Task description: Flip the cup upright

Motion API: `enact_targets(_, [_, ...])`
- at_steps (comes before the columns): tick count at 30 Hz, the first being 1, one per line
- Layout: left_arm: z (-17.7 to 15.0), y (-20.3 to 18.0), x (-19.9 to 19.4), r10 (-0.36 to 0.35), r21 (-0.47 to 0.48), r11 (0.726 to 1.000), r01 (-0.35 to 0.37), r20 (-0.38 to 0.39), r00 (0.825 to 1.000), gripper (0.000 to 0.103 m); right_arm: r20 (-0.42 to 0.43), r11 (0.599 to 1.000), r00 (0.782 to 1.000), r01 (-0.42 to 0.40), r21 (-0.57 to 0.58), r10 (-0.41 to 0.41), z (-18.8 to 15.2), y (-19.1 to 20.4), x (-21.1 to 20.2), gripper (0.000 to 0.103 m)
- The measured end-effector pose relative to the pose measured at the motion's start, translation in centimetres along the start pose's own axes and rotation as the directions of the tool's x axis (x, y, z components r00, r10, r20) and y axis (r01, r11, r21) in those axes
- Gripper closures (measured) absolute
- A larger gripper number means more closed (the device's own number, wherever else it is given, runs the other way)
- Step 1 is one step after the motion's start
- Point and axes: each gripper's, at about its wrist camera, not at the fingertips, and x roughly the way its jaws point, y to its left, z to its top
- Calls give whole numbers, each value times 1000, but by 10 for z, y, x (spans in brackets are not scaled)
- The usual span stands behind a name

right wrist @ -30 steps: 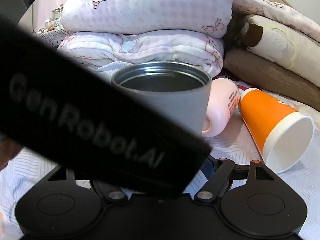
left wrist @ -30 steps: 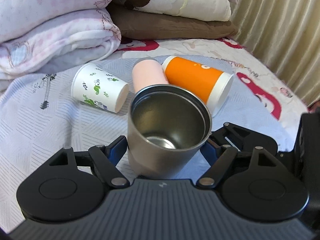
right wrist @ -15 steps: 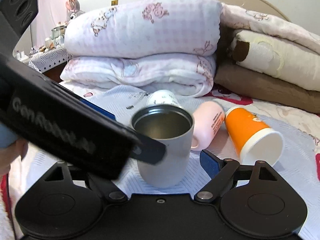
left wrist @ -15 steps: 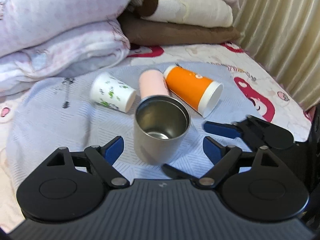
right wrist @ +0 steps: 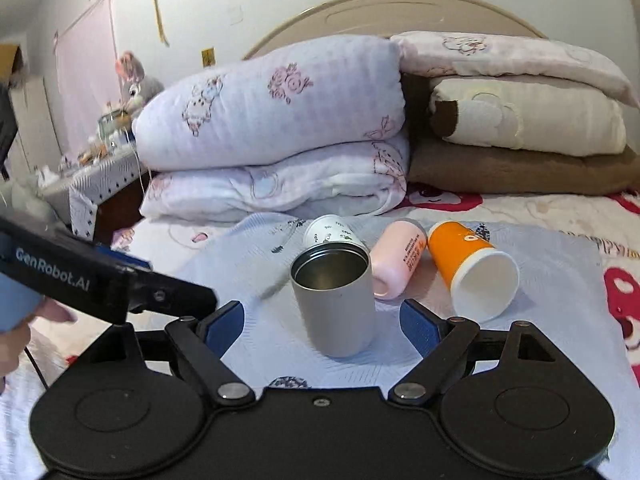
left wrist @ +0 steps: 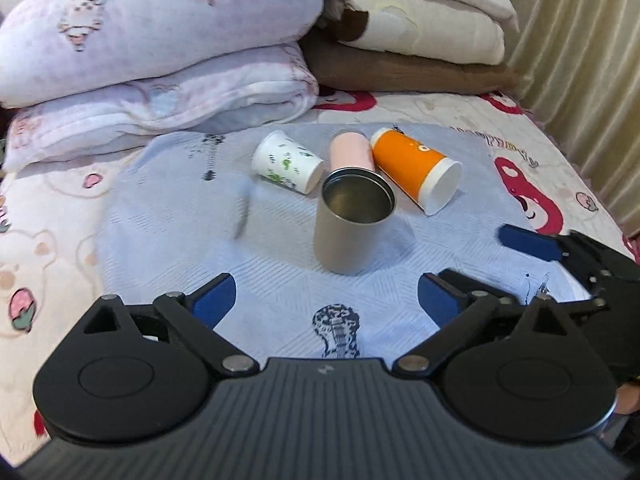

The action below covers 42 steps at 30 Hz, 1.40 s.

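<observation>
A grey steel cup stands upright on the light blue cloth, mouth up and empty; it also shows in the right wrist view. My left gripper is open and empty, a short way back from the cup. My right gripper is open and empty, its blue pads either side of the cup's base but nearer the camera. Behind the steel cup lie a white leaf-print paper cup, a pink cup and an orange cup, all on their sides.
Folded quilts and a brown and cream blanket stack fill the back of the bed. A curtain hangs at the right. The right gripper's fingers show at the right of the left wrist view.
Both grippers have let go of the steel cup and pulled back and up from it. The cup stays standing upright on the cloth.
</observation>
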Motion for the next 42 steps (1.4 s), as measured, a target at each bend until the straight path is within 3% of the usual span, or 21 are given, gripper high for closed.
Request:
enact_targets(3, [-10, -2, -12, 52, -15, 999, -52, 4, 999, 0, 8, 998, 998, 57, -7, -57, 1, 3, -17, 13])
enact_targets(8, [-22, -6, -27, 119, 11, 993, -119, 3, 993, 0, -63, 986, 985, 154, -59, -158, 12, 17, -34, 7])
enact_targets(16, [-30, -7, -49, 123, -8, 992, -124, -22, 992, 0, -109, 960, 954, 276, -50, -280, 19, 26, -64, 1])
enact_targets(25, [-39, -17, -55, 144, -2, 990, -144, -55, 988, 0, -149, 949, 938, 314, -25, -314, 17, 29, -86, 1])
enact_targets(32, [-45, -29, -57, 200, -11, 980, -201, -47, 979, 0, -166, 941, 927, 340, -4, -336, 18, 28, -91, 1])
enact_targets(42, [-49, -32, -49, 200, -2, 980, -200, -76, 977, 0, -204, 921, 903, 390, 22, -378, 13, 18, -84, 1])
